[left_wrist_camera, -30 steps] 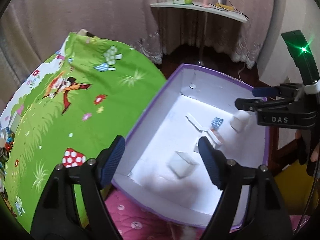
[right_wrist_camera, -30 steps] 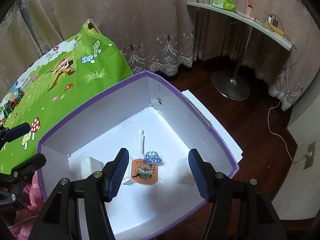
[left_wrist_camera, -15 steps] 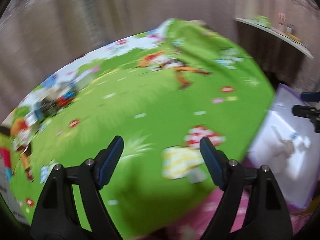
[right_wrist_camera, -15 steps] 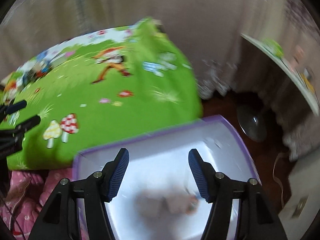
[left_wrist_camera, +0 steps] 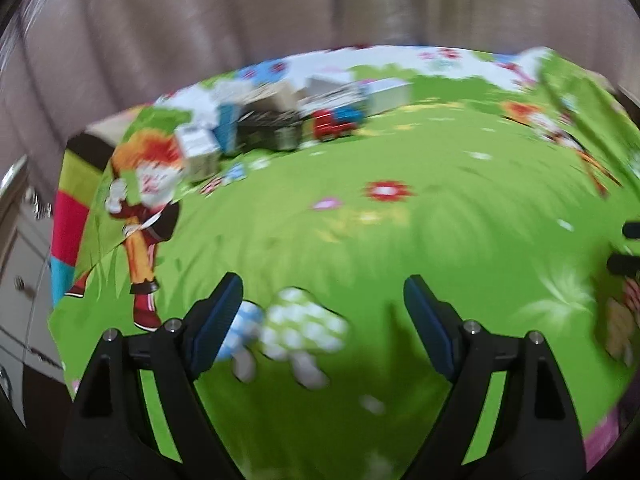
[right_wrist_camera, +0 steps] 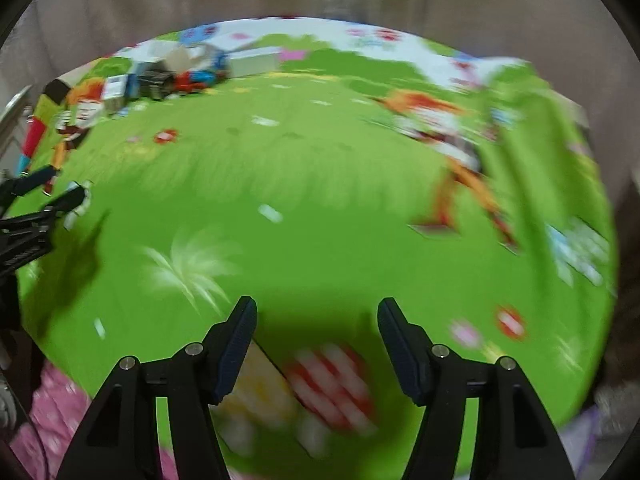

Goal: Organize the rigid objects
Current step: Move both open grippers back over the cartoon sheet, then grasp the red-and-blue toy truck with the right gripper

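Both views are blurred by motion. A pile of small rigid objects [left_wrist_camera: 280, 120], boxes and a red toy among them, lies at the far side of a green cartoon-print bedsheet [left_wrist_camera: 380, 240]. The same pile [right_wrist_camera: 172, 72] shows at the upper left of the right wrist view. My left gripper [left_wrist_camera: 323, 300] hangs over the sheet, its jaws opening, with nothing between them. My right gripper [right_wrist_camera: 316, 316] stands open and empty above the sheet's near part. The left gripper's fingertips [right_wrist_camera: 60, 204] show at the left edge of the right wrist view.
Beige curtains [left_wrist_camera: 280, 12] hang behind the bed. A striped colourful cover [left_wrist_camera: 68, 216] and a pale cabinet [left_wrist_camera: 16, 272] sit at the bed's left end. Pink fabric [right_wrist_camera: 52, 412] lies at the near edge. The purple box is out of view.
Both grippers have swung left, away from the white-lined purple box and over the green sheet. The pile of objects has come into view. The left jaws stand wider than before.
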Demonstrator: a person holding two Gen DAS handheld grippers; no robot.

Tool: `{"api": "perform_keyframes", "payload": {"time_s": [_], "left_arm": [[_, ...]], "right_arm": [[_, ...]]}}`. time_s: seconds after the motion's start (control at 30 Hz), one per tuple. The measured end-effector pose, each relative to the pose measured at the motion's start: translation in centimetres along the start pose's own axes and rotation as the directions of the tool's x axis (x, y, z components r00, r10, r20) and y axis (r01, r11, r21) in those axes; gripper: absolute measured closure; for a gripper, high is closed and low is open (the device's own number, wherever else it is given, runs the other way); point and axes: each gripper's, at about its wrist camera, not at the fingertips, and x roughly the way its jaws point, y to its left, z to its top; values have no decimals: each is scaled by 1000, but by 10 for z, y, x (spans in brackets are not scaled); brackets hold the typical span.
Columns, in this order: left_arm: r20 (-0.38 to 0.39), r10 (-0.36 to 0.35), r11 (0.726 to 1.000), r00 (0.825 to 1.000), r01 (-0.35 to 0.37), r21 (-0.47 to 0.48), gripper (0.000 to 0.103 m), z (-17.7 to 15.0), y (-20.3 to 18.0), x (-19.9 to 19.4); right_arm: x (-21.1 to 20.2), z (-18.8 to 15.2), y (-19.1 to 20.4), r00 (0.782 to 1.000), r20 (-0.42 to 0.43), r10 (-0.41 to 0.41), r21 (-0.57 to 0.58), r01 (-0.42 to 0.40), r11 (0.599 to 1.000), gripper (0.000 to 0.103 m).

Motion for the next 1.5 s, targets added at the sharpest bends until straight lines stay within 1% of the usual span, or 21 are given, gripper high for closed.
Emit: {"api": "perform_keyframes", "payload": {"time_s": [0.07, 0.17, 0.23, 0.33, 0.37, 0.43, 0.47, 0.5, 0.6, 0.67, 0.83, 0.9, 1.0, 1.07, 1.17, 1.2, 1.23, 1.27, 1.4, 1.47, 1.5], "left_arm": [[-20, 26, 998, 999, -27, -64, 18, 5, 19, 19], [-29, 46, 992, 999, -49, -113, 18, 9, 40, 37], [-27, 56, 989, 998, -60, -137, 18, 11, 49, 44], [-51, 30, 976, 998, -41, -212, 18, 8, 67, 53], [-47, 2, 967, 999, -14, -253, 18, 6, 74, 53], [-36, -12, 953, 999, 1, -304, 18, 4, 82, 53], [-49, -18, 943, 999, 1, -332, 18, 1, 85, 56], [-60, -29, 938, 998, 6, -348, 18, 1, 87, 58], [-38, -58, 926, 998, 39, -377, 16, 0, 92, 58], [-28, -70, 921, 997, 53, -386, 16, -1, 93, 58], [-17, -84, 915, 996, 70, -397, 15, -1, 95, 59], [-15, -88, 914, 996, 74, -398, 14, -1, 96, 58], [-12, -90, 913, 996, 78, -401, 14, -1, 96, 58], [-12, -90, 912, 996, 78, -403, 14, -1, 95, 57], [-13, -89, 913, 996, 77, -401, 13, -2, 96, 57], [-13, -89, 913, 996, 77, -401, 13, -2, 96, 57], [-13, -89, 913, 996, 77, -401, 13, -2, 96, 57], [-14, -89, 914, 996, 76, -400, 13, -1, 95, 57], [-16, -86, 915, 996, 73, -396, 13, 0, 95, 58], [-18, -85, 916, 996, 70, -394, 13, 0, 94, 59], [-20, -84, 917, 996, 70, -393, 13, 0, 94, 59]], "right_arm": [[21, 21, 18, 1000, -7, 30, -14, -30, 999, 39], [46, 57, 41, 997, 14, 81, -48, -81, 996, 39], [62, 82, 51, 992, 28, 119, -41, -118, 992, 39], [80, 115, 61, 985, 41, 169, -15, -169, 986, 39], [88, 126, 66, 985, 44, 166, -18, -166, 986, 39], [97, 143, 76, 987, 48, 150, -43, -148, 988, 39], [102, 153, 80, 987, 52, 152, -52, -149, 987, 39], [109, 163, 85, 985, 56, 165, -52, -162, 985, 39], [129, 190, 102, 983, 61, 175, -44, -172, 984, 39], [141, 204, 115, 984, 54, 172, -65, -169, 983, 39], [166, 232, 150, 987, 73, 141, -144, -129, 981, 29], [175, 243, 161, 991, 76, 114, -165, -101, 981, 26], [185, 258, 172, 990, 79, 117, -188, -100, 977, 21], [191, 267, 175, 989, 77, 123, -200, -105, 974, 16], [195, 275, 172, 987, 51, 155, -238, -138, 961, 15], [193, 272, 172, 984, 35, 177, -267, -162, 950, 15], [190, 269, 170, 978, 22, 208, -292, -193, 937, 15], [184, 261, 168, 965, 7, 261, -328, -244, 912, 15], [162, 225, 160, 924, -44, 380, -407, -364, 838, 15], [155, 214, 155, 915, -49, 401, -419, -383, 823, 15], [153, 210, 152, 919, -34, 392, -422, -369, 828, 15]]}}
